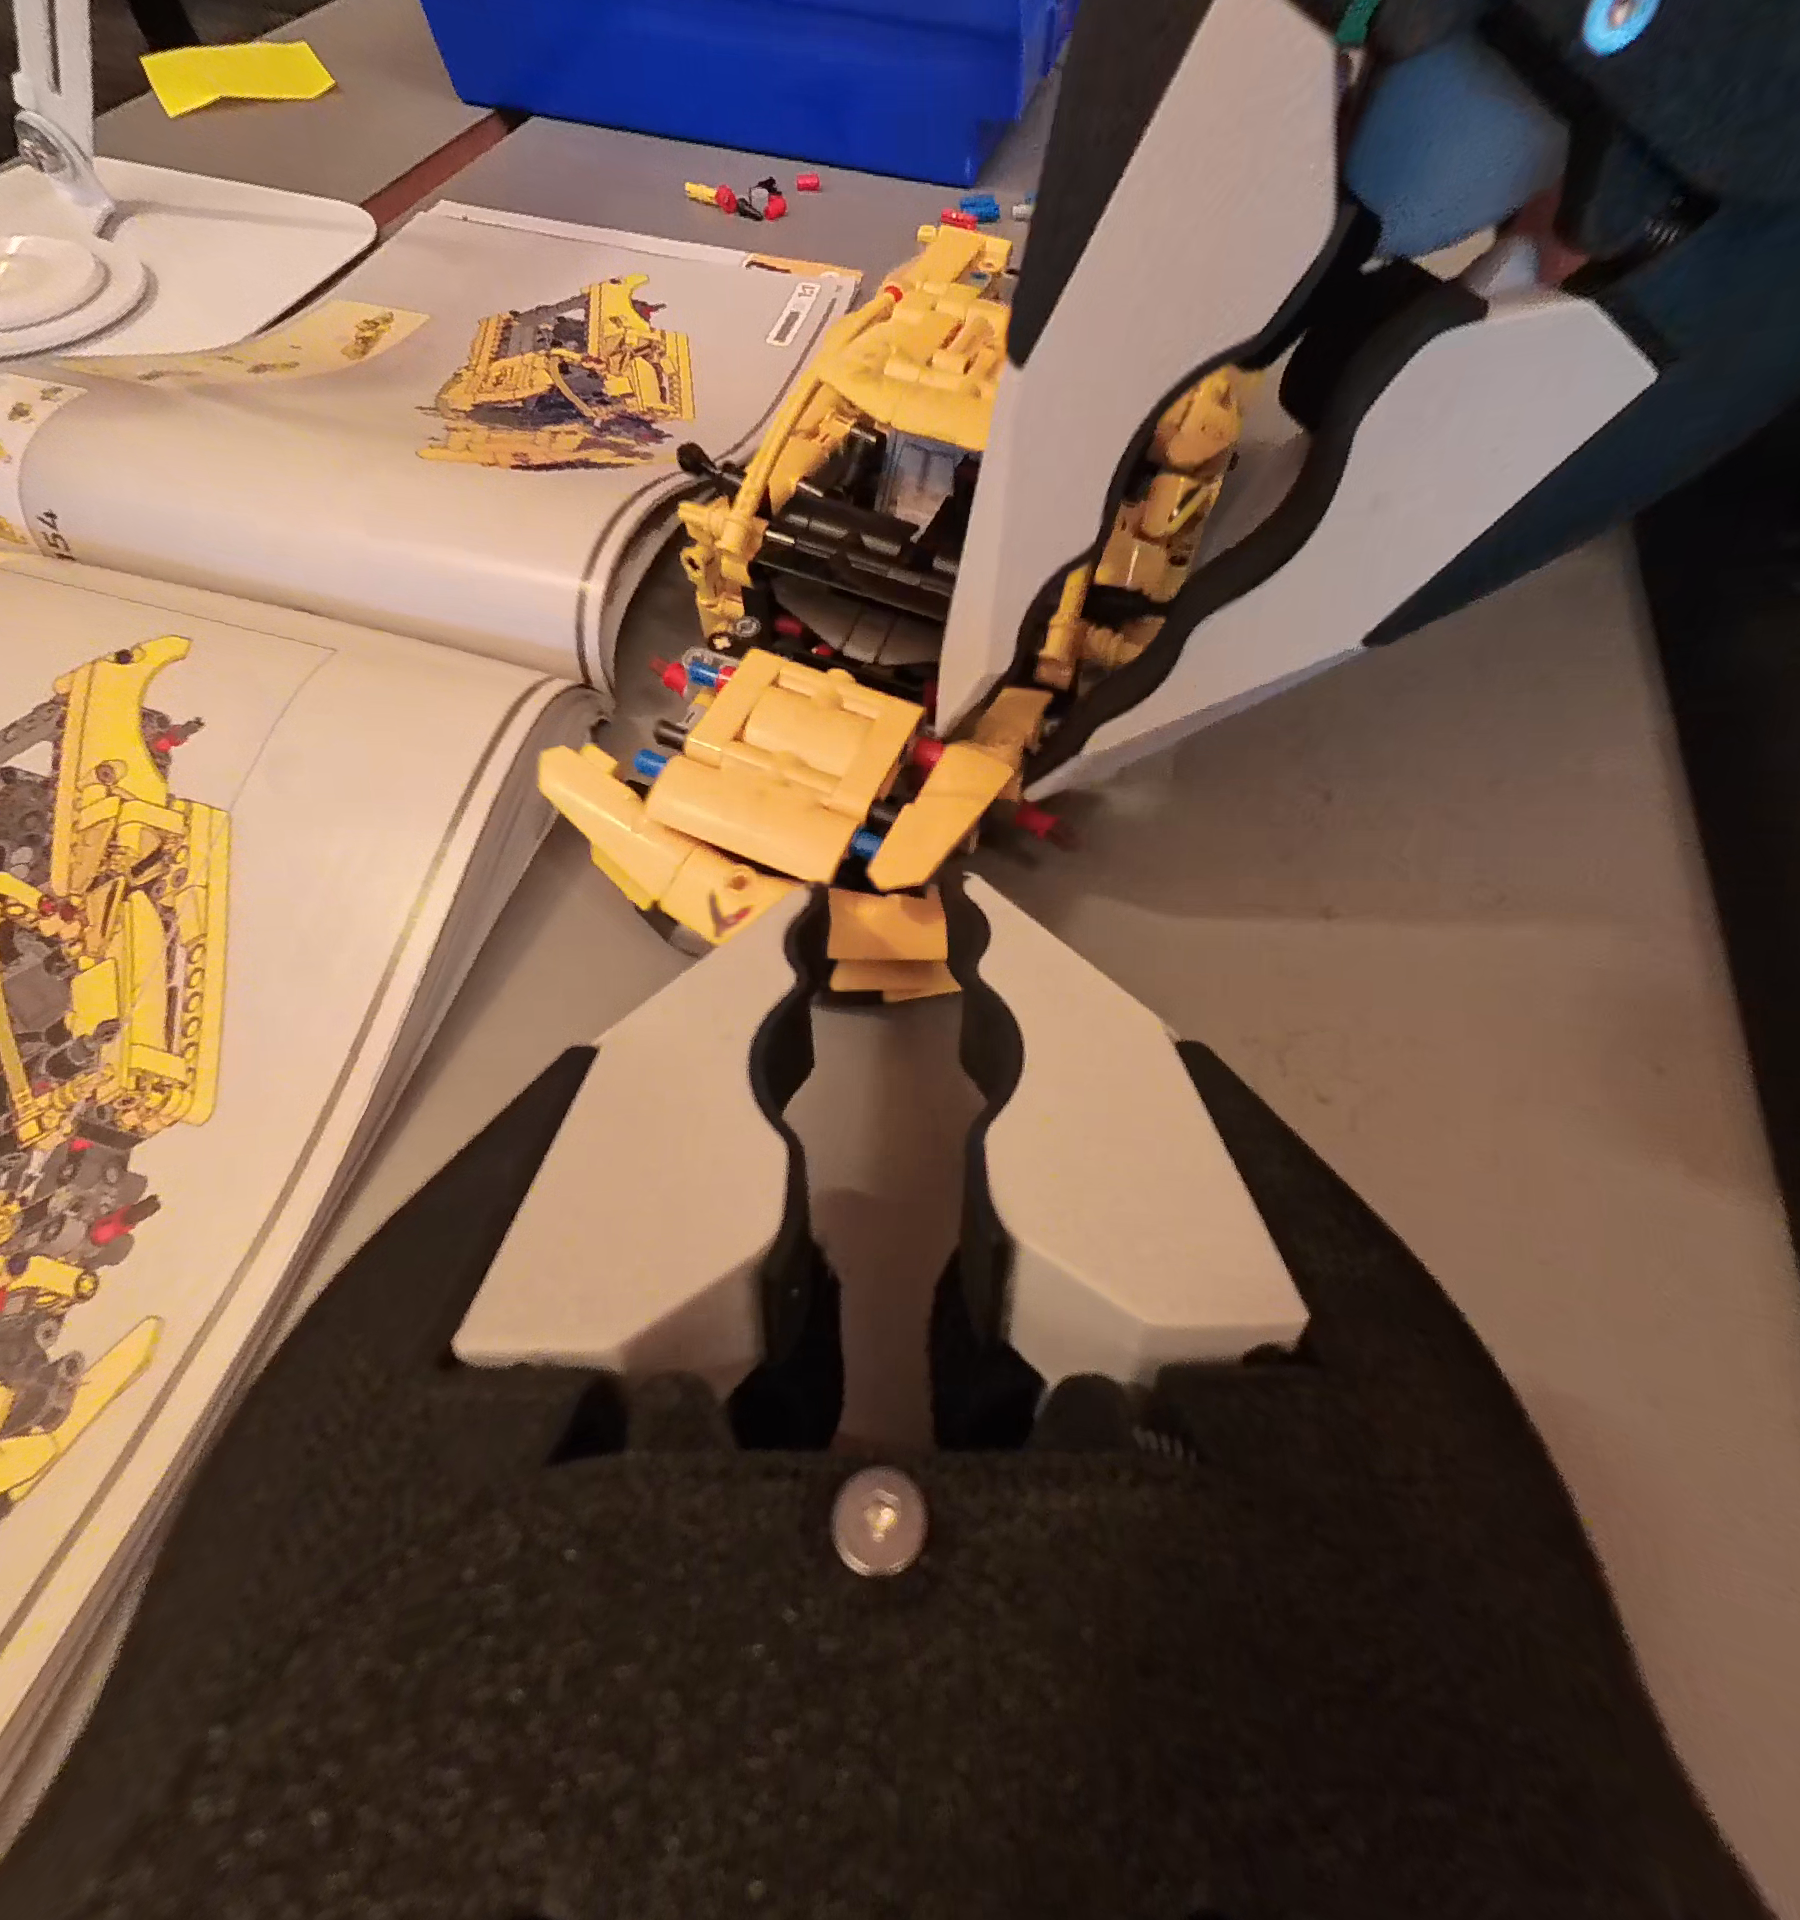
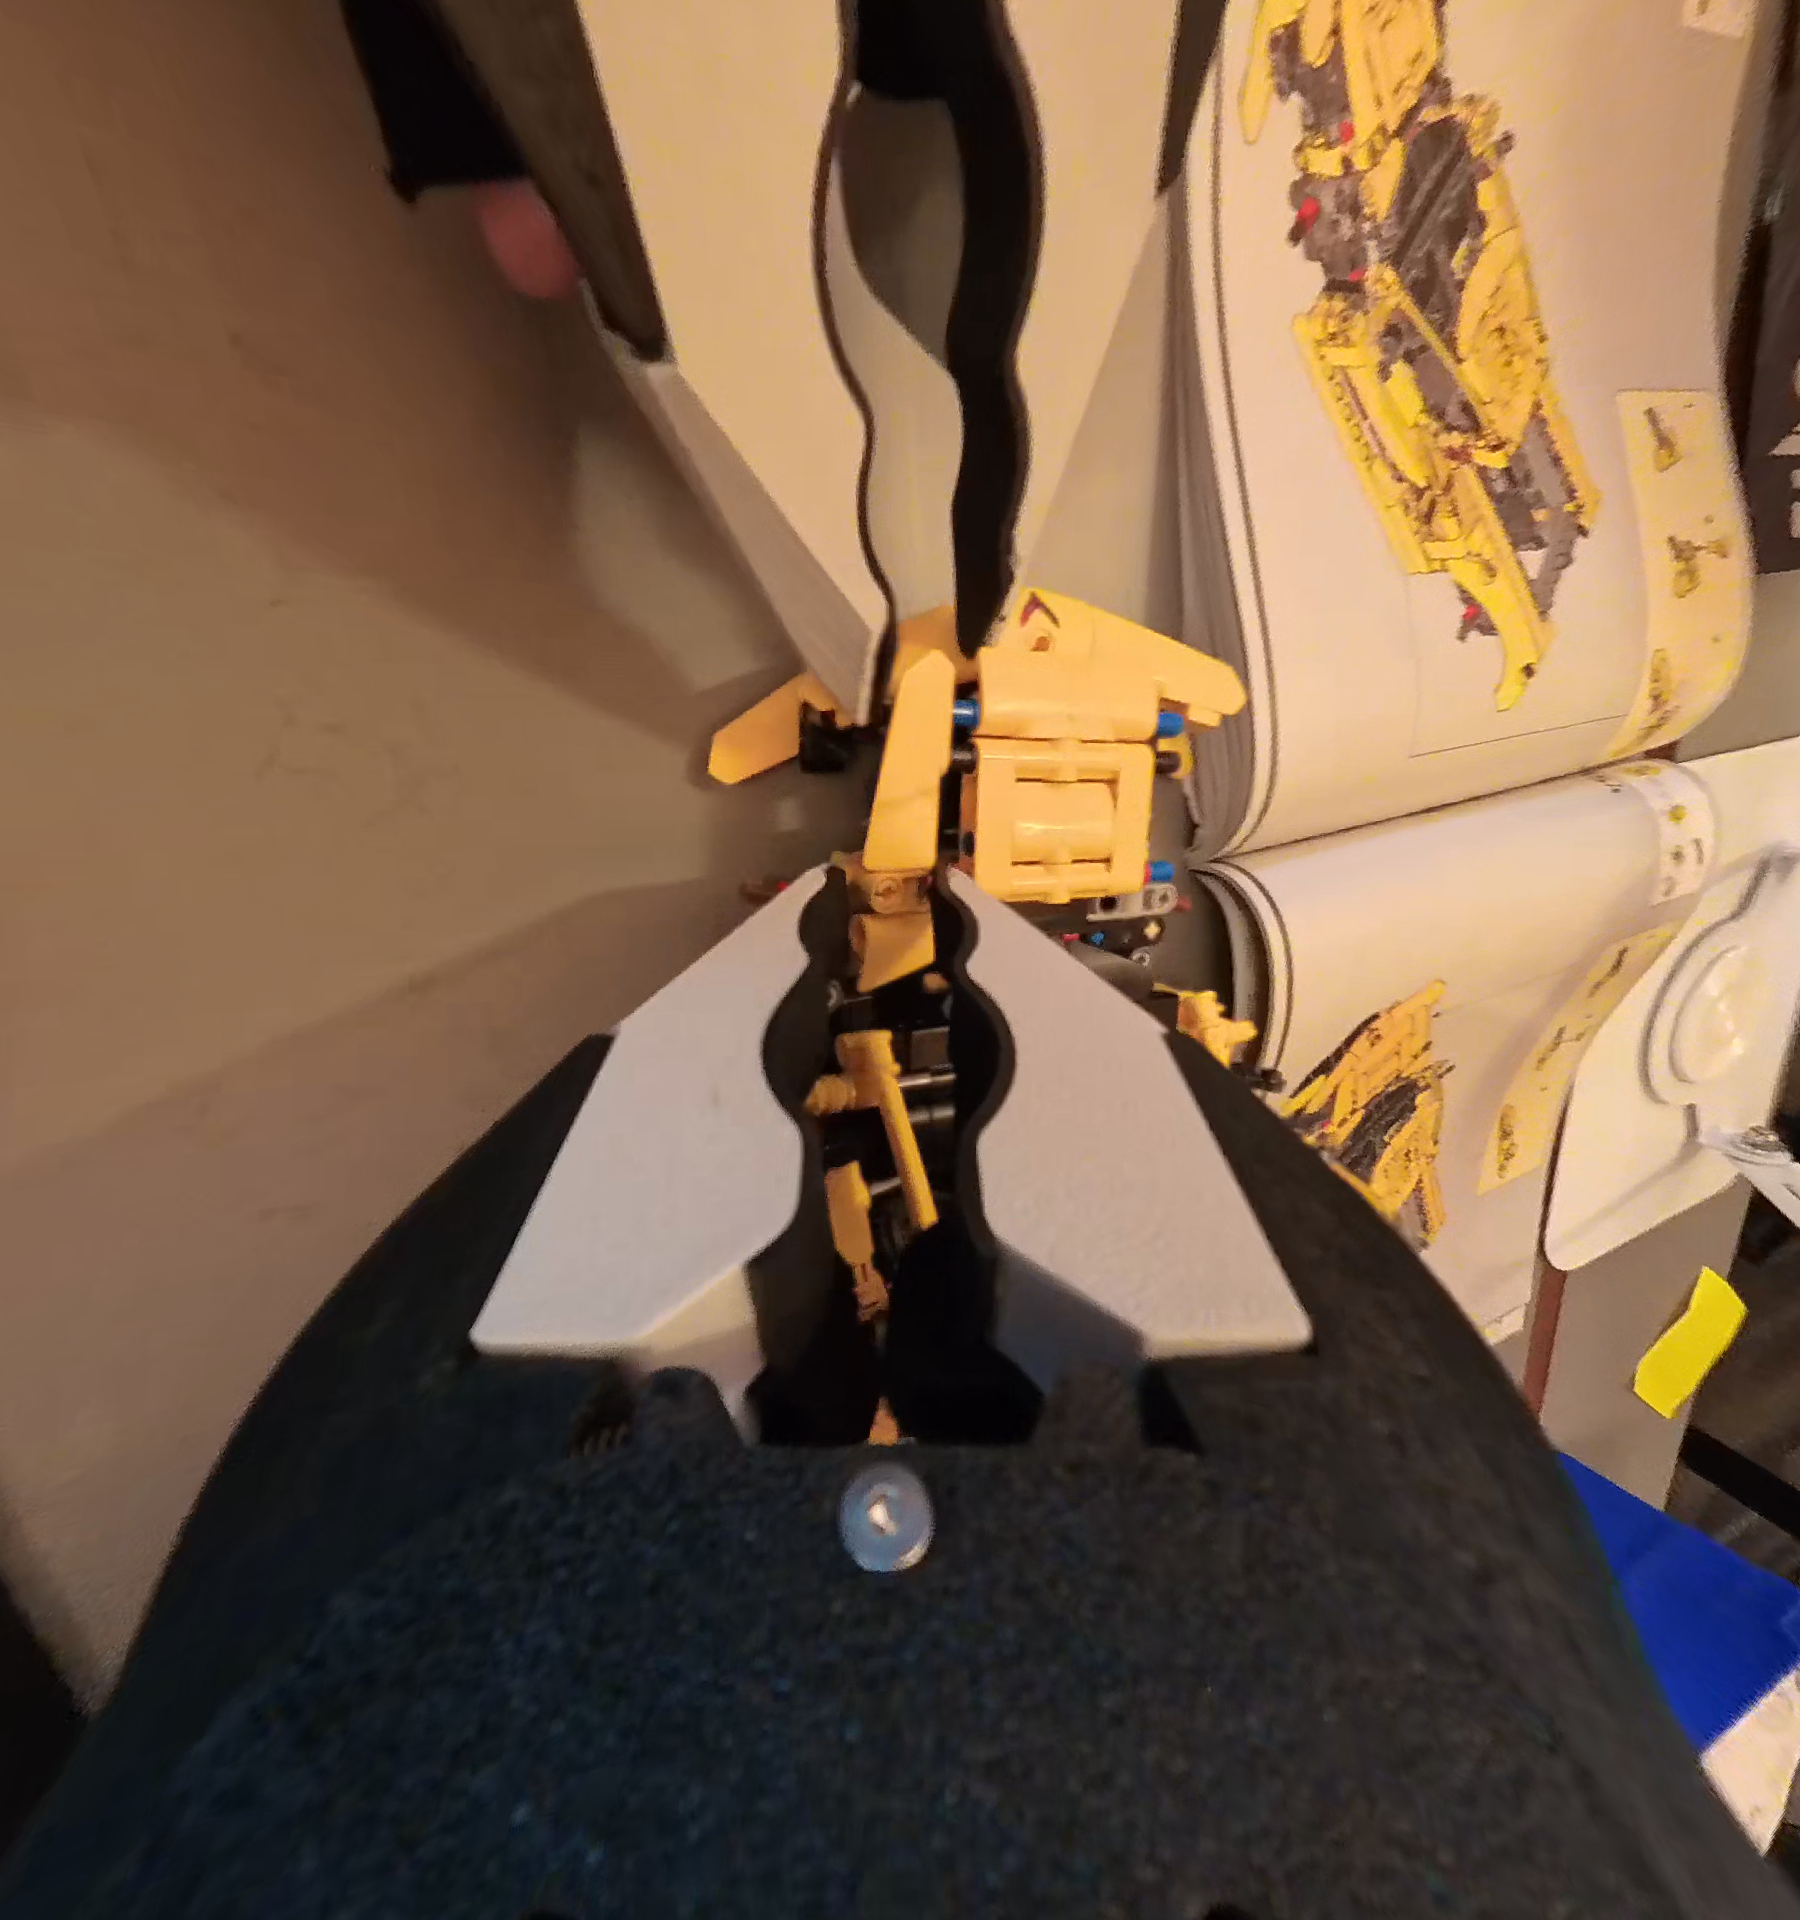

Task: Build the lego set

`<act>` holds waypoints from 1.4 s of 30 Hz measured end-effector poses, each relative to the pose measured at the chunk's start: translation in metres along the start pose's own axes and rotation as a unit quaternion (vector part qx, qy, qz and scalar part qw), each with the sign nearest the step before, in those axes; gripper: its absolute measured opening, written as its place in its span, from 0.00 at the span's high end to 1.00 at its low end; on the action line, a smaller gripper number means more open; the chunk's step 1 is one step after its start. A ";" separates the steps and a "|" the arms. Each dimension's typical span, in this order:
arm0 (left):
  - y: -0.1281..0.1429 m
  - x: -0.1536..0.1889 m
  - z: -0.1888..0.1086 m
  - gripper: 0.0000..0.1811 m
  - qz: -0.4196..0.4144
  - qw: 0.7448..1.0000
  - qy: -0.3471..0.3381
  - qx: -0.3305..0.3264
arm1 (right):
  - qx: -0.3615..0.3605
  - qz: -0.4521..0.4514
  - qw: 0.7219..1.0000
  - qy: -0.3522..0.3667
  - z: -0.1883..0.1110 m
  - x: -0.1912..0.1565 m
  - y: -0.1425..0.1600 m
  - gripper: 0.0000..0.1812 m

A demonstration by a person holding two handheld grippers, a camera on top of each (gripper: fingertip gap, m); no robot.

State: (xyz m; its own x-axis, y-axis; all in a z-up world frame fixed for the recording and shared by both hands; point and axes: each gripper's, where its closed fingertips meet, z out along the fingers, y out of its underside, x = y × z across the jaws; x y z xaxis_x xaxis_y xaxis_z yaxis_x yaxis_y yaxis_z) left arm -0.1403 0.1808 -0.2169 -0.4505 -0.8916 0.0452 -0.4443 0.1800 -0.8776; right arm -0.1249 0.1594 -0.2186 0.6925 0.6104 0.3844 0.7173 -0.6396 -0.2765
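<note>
We held the yellow lego model [image 1: 802, 769] from both ends with our two grippers.

Our left gripper [image 1: 888, 935] pinched a yellow panel at the model's near end, while our right gripper [image 2: 891, 914] was clamped on a yellow strut along its side. The model sat on the grey table [image 1: 1395, 1039], touching the edge of the open instruction booklet [image 1: 283, 831]. Loose small pieces [image 1: 756, 195] lay farther back, near a blue bin [image 1: 750, 73].
</note>
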 end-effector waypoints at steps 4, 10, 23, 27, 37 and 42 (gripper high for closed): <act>0.000 0.000 0.001 0.88 0.007 1.000 -0.004 -0.002 | 0.000 -0.065 0.995 0.076 0.000 0.003 0.001 0.92; 0.000 -0.001 0.001 0.88 0.001 1.000 -0.004 -0.003 | 0.007 -0.041 0.996 0.082 0.002 0.008 0.001 0.92; 0.000 -0.003 0.001 0.89 -0.002 1.000 -0.009 -0.002 | 0.033 0.032 0.999 -0.027 -0.002 0.024 0.001 0.60; 0.000 -0.004 0.001 0.89 -0.005 1.000 -0.008 -0.002 | 0.027 0.067 0.988 -0.136 0.011 0.032 0.003 0.55; -0.001 -0.004 0.001 0.89 -0.013 1.000 -0.002 0.000 | -0.011 0.051 0.986 -0.156 0.029 0.027 0.010 0.54; -0.001 -0.006 0.000 0.89 -0.047 0.999 0.010 0.004 | -0.008 0.053 0.992 -0.117 0.027 0.028 0.012 0.55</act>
State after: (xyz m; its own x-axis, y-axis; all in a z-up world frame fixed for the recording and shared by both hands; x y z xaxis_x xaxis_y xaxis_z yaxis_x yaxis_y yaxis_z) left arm -0.1367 0.1856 -0.2161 -0.4234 -0.8955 0.1370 -0.4798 0.0933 -0.8724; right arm -0.0952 0.1813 -0.2350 0.7648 0.6292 0.1384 0.6388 -0.7126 -0.2901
